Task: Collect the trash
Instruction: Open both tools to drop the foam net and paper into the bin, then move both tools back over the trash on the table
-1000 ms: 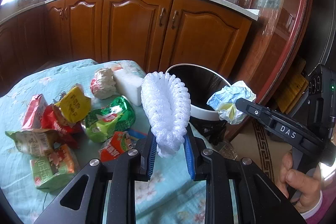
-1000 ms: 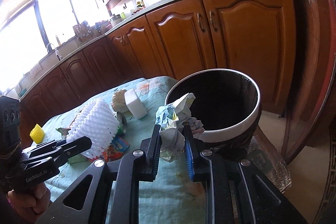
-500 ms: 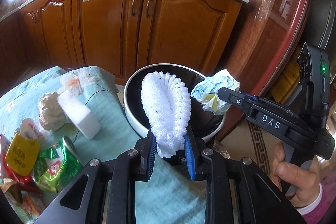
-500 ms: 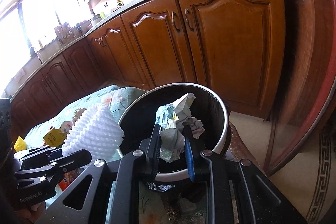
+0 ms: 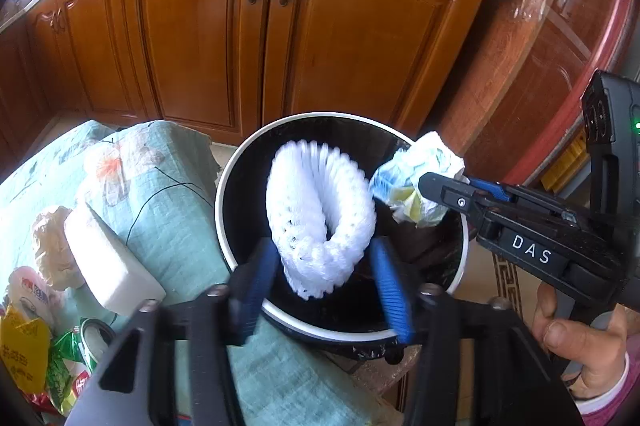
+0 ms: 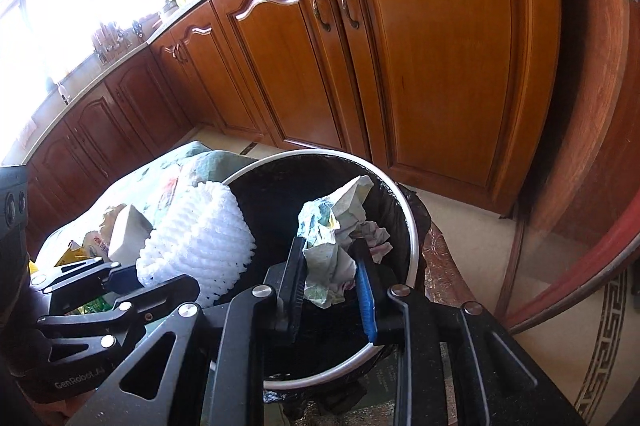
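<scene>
Wooden cabinet doors fill the upper half of both views, under a pale counter edge. Below them, in the lower middle of each frame, stands the trash bin, round, white-rimmed and lined with a black bag; it sits just beside the tabletop, which carries a light green flowered cloth and takes up the lower left of the left wrist view.

The left gripper is spread open, its blue pads standing clear on either side of the white foam net. The net is over the bin's mouth, in the centre of the frame; the fingers look blurred, and whether the net touches a pad at its lower end cannot be told. In the right wrist view this gripper's body, at lower left, reads "GenRobot.AI".

The right gripper is clenched on the crumpled paper wad, white with blue and yellow print, held over the bin's right side. Its body at the right of the left wrist view reads "DAS", with a green light lit and the person's right hand at lower right.

On the cloth at left lie a white foam block, a beige crumpled lump and snack wrappers in yellow, green and red; their print is unreadable.
</scene>
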The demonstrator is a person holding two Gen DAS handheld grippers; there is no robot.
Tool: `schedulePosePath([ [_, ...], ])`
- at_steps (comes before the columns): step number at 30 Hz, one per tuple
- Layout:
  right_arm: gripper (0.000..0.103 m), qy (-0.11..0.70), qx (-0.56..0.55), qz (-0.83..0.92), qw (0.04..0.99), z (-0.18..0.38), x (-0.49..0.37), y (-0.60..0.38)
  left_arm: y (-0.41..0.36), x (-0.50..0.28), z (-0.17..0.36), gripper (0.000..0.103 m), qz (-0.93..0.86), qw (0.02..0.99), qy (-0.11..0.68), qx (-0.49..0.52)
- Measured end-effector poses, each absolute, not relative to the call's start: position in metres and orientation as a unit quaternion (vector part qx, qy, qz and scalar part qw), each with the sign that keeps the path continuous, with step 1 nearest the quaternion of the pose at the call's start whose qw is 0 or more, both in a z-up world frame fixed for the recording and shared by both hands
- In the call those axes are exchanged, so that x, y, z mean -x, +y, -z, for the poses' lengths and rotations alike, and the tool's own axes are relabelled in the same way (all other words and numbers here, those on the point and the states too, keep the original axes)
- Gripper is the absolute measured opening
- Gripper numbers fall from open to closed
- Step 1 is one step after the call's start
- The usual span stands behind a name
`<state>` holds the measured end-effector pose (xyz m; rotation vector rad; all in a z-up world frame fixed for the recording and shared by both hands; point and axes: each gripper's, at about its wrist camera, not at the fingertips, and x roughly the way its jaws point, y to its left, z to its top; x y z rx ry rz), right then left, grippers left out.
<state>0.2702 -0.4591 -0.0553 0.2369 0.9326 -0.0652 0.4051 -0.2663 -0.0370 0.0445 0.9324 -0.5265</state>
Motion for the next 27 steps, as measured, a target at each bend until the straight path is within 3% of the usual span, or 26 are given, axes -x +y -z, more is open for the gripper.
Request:
schedulePosePath([
  [4,0.052,0.449,-0.126,0.032,0.884,0.056,-0.27,-0.465,-0.267,-0.403,0.036,0.066,0.25,0.863,0.439,-0.014],
  [9,0.06,0.431,-0.146,0.03,0.89,0.048,-0.255,-0.466,-0.247,-0.374,0.029,0.072,0.253,0.874,0.414,0.011],
  [13,0.084,0.397,-0.159,0.028,0.903,0.038,-0.231,-0.453,-0.219,-0.341,0.028,0.075,0.246,0.885,0.394,0.032],
  [27,0.086,0.379,-0.198,-0.022,0.904,0.032,-0.173,-0.382,-0.111,-0.235,0.032,0.076,0.197,0.906,0.368,0.073],
])
